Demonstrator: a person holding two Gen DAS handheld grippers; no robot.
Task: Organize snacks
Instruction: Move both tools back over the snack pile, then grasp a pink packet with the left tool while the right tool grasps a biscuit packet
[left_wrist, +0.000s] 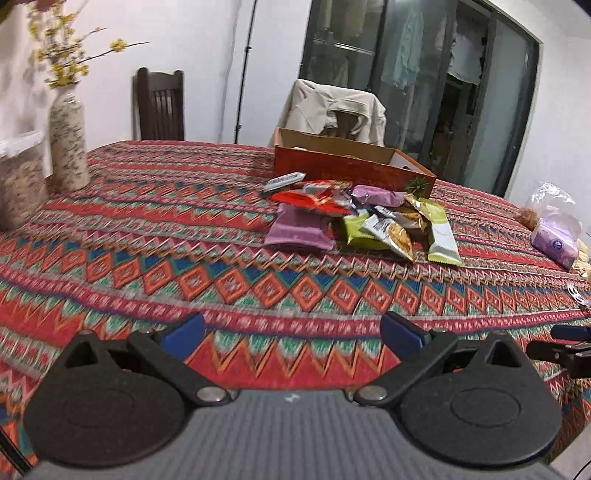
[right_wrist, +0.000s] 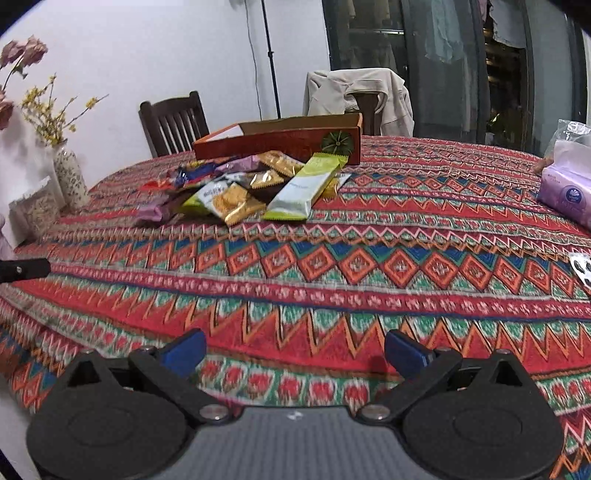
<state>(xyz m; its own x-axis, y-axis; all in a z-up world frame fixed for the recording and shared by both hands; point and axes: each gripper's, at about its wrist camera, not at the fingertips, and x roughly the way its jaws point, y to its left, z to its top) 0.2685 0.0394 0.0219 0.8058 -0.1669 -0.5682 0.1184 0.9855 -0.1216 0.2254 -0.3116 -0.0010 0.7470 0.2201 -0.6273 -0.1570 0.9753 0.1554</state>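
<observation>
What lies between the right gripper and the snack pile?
Only bare patterned tablecloth lies between the open right gripper and the snack pile, as the right wrist view shows.

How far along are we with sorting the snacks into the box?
Barely started, it seems. Done: nothing clearly; the box interior is mostly hidden, though something pale shows inside in the left wrist view. In hand: nothing; the left gripper and right gripper are both open, low over the tablecloth, short of the pile. Left: the whole snack pile lying loose in front of the box.
</observation>
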